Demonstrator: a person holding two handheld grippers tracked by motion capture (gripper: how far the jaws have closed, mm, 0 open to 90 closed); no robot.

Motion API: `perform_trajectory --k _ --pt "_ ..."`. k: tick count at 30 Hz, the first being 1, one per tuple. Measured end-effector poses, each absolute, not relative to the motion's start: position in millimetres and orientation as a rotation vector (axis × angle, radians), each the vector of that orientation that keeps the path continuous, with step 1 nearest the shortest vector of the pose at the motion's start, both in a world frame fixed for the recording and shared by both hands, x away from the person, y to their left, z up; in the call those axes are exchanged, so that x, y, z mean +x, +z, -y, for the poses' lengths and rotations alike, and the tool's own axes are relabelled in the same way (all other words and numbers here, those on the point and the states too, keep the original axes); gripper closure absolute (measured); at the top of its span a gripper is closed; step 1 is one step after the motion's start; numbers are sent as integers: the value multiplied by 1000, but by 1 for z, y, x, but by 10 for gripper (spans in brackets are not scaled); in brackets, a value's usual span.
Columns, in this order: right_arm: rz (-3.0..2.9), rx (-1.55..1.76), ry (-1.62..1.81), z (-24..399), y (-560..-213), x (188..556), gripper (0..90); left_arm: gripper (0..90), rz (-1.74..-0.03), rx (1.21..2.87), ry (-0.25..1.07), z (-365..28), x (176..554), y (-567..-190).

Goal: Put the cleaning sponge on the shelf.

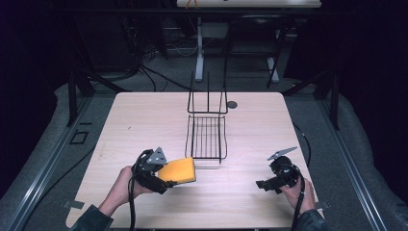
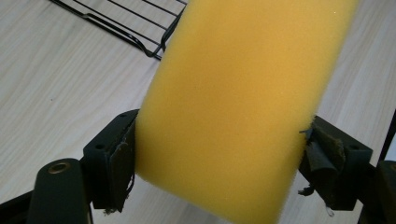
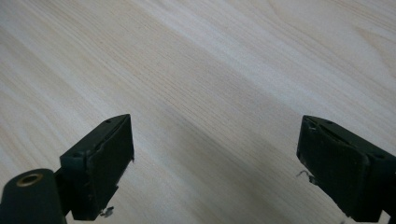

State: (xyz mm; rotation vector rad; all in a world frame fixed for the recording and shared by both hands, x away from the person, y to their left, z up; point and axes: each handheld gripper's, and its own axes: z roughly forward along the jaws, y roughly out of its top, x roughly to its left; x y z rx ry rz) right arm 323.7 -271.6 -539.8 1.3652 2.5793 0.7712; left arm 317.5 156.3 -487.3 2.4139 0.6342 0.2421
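While the left gripper's [image 2: 219, 161] fingers [image 2: 114, 165] pinch a yellow sponge [image 2: 238, 107] from both long sides, the foam fills the gap between them and bulges slightly past the pads. In the left gripper view the sponge stands tilted, its far end leaning toward the upper right, with pale wood grain beneath it and the corner of a black wire rack [image 2: 135, 23] just beyond its upper left edge.

From the high view the same sponge [image 1: 178, 171] juts out of the left gripper [image 1: 166, 183] toward the middle of the table [image 1: 144, 115], near the front left corner of the wire rack [image 1: 206, 137] but apart from it. The person's left hand [image 1: 126, 185] wraps the gripper body, a dark sleeve coming in from the bottom edge.

The right gripper's [image 3: 215, 168] fingers [image 3: 102, 163] are spread wide with nothing between them, bare table showing in the gap. In the high view the right gripper [image 1: 263, 184] sits low over the table's front right part, held by the right hand [image 1: 299, 191], well apart from the sponge and the rack.

The rack lies at the table's centre, one wire panel flat and another standing upright at its far end. A small dark round spot [image 1: 232, 104] sits on the table just right of that upright panel.
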Motion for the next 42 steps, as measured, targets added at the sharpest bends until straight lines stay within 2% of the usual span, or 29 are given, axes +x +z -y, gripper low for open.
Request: perform_trajectory --k 29,42 --pt "-2585 1379 759 273 -542 325 102 209 -625 2355 332 -141 336 -463" --pt "-2581 1376 752 273 -542 325 104 209 -516 2379 350 -130 353 -459"
